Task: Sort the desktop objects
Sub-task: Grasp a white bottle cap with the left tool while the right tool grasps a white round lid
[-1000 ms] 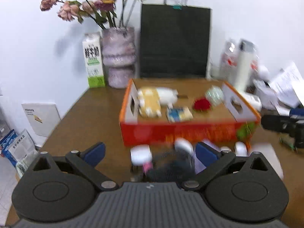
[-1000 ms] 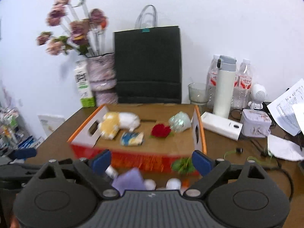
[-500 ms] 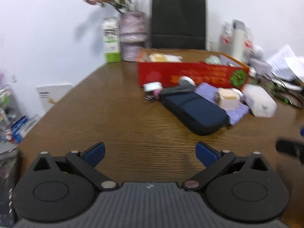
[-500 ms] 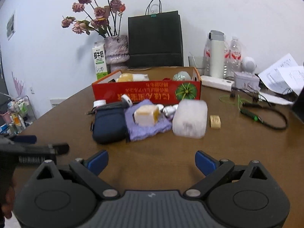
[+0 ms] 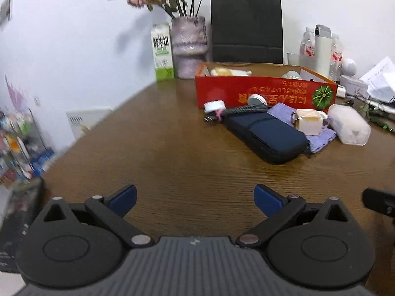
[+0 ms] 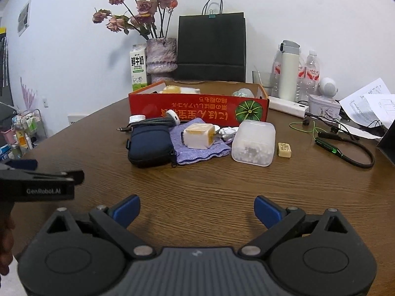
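A red cardboard box (image 5: 265, 92) (image 6: 197, 111) sits mid-table with a few small items inside. In front of it lie a dark blue zip pouch (image 5: 265, 135) (image 6: 149, 144), a purple cloth (image 6: 197, 143), a white charger block (image 5: 308, 124) (image 6: 198, 135), a frosted plastic case (image 5: 349, 124) (image 6: 254, 143), a braided cable with white plugs (image 6: 153, 120) and a small yellow eraser (image 6: 284, 149). My left gripper (image 5: 195, 197) is open over bare wood near the table's front. My right gripper (image 6: 196, 208) is open too, with nothing between its fingers. The left gripper's side (image 6: 39, 180) shows at the right view's left edge.
Against the back wall stand a milk carton (image 5: 161, 51), a vase of dried roses (image 5: 188, 46) and a black paper bag (image 5: 246, 27). Bottles, a white flask (image 6: 288, 74), a tin, papers and a green-black neckband earphone (image 6: 345, 148) crowd the right side. The table edge drops off at left.
Both grippers have pulled back and down from above the red box to the near part of the table. The objects in front of the box now lie well ahead. Both stay open.
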Motion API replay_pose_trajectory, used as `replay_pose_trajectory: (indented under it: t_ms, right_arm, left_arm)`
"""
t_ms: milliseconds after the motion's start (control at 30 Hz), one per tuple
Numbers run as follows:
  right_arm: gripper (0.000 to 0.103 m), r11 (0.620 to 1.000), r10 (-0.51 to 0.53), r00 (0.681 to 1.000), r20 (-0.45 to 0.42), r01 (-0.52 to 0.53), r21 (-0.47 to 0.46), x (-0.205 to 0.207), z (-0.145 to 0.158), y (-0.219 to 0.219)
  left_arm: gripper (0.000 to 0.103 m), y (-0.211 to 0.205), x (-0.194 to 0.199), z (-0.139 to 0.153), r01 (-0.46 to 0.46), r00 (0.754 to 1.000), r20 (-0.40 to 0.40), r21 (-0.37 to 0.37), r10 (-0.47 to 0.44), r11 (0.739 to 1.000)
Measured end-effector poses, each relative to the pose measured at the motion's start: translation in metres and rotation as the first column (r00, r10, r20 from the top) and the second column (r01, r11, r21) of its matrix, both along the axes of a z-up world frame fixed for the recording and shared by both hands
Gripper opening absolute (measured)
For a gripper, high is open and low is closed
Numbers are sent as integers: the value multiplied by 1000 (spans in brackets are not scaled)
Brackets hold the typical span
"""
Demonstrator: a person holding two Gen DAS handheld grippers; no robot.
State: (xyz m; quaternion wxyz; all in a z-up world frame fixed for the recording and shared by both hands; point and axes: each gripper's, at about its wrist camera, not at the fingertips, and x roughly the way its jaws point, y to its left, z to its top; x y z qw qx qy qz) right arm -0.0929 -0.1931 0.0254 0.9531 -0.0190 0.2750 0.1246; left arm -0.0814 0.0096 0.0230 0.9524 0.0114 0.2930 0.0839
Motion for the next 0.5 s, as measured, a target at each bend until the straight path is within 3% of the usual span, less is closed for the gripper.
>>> replay_pose_trajectory:
  t_ms: [333,500]
  right_arm:
    - [98,999,-2,1000,18,1,48,27,12,-4]
    - [86,998,10,1000,29,-12,68,63,25,-2]
  left_arm:
    - [103,0,34,8,114,993,-7,-89,-115,989]
    - [103,10,71,19,163,987,31,-108,-160,981]
